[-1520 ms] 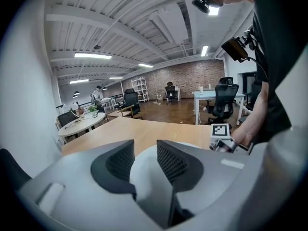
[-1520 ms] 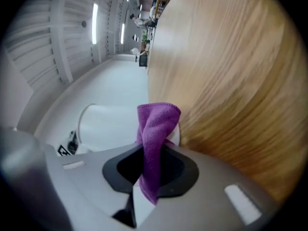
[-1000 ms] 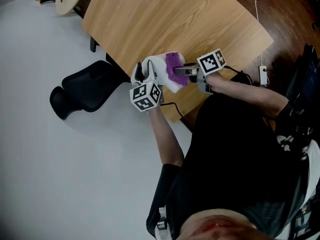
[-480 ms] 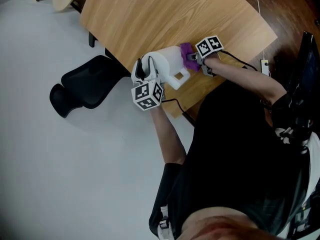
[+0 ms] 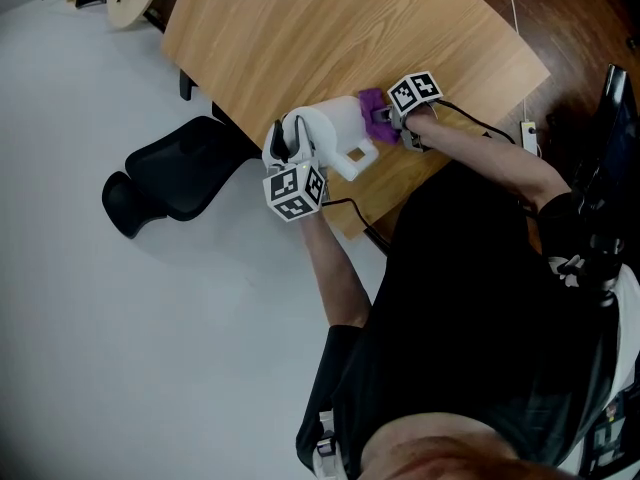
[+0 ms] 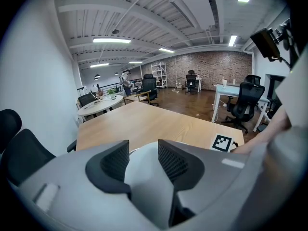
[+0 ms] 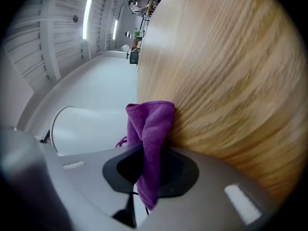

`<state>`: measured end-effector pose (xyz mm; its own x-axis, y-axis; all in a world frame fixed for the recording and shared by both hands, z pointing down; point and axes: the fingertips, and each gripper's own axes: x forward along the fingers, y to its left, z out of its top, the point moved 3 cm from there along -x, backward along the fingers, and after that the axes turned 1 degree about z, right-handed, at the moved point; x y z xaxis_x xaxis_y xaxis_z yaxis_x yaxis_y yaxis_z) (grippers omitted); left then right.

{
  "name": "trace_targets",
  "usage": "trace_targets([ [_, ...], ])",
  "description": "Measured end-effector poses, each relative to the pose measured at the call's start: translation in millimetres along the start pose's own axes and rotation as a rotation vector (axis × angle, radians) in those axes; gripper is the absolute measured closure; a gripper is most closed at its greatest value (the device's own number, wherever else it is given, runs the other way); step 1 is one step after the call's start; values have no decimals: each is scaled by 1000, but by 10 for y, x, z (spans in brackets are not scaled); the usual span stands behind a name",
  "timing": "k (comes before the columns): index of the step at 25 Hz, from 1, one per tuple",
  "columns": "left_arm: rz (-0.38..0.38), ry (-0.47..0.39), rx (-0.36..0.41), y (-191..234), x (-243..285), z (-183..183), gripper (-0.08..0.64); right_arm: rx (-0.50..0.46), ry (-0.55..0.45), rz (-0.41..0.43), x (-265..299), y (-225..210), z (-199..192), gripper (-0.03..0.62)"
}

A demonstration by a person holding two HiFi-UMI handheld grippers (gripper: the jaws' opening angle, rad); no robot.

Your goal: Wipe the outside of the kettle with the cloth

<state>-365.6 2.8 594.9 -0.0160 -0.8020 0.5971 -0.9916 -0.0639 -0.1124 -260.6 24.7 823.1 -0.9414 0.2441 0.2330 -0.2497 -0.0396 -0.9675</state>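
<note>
Chair (image 5: 175,173), black, stands on the pale floor well to the left of the kettle (image 5: 335,126), off the edge of the wooden table (image 5: 330,28). The white kettle itself sits on that table, near the edge closest to the person.

Just left of the kettle is the left gripper (image 6: 143,159). Its marker cube (image 5: 293,190) hangs over the table edge, below and left of the kettle. The 2 ribbed jaws stand only a little apart, and a smooth white part of the kettle fills the gap between them, so this tool is clamped on the kettle. Which part of the kettle that is, I cannot tell.

On the right side of the kettle, a purple cloth (image 5: 372,101) lies against the white wall, between the kettle and the right gripper (image 7: 150,163). That tool's 2 jaws are pressed together on the cloth: 1 bunched fold sticks out past the tips toward the kettle, and a short tail hangs out behind the pads. The person's right forearm (image 5: 480,153) stretches away from the kettle to the right, and a thin black cable (image 5: 478,125) lies on the table beside it.
</note>
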Motion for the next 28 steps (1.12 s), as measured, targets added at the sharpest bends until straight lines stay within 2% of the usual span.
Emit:
trace_targets([
  [3, 3, 6, -2, 14, 36, -19, 526, 21, -61, 65, -127, 134, 71, 538],
  [5, 5, 8, 4, 20, 56, -9, 526, -5, -127, 147, -333, 484, 187, 538],
  [7, 9, 9, 13, 36, 71, 3, 525, -57, -188, 265, -554, 998, 323, 538],
  [10, 17, 11, 20, 37, 95, 12, 525, -194, -251, 507, -836, 1905, 473, 538],
  [12, 20, 12, 21, 22, 94, 31, 525, -274, -263, 600, -906, 2322, 485, 538],
  [14, 22, 12, 22, -7, 81, 66, 525, -242, -248, 573, -833, 2344, 422, 538],
  [18, 18, 12, 25, -105, 56, 115, 525, -136, -272, 512, -724, 2005, 364, 537],
  [24, 18, -1, 31, -138, -2, 141, 526, -136, -263, 404, -588, 1614, 333, 538],
  [28, 15, -12, 35, -183, -43, 128, 525, -114, -256, 300, -463, 1144, 316, 538],
])
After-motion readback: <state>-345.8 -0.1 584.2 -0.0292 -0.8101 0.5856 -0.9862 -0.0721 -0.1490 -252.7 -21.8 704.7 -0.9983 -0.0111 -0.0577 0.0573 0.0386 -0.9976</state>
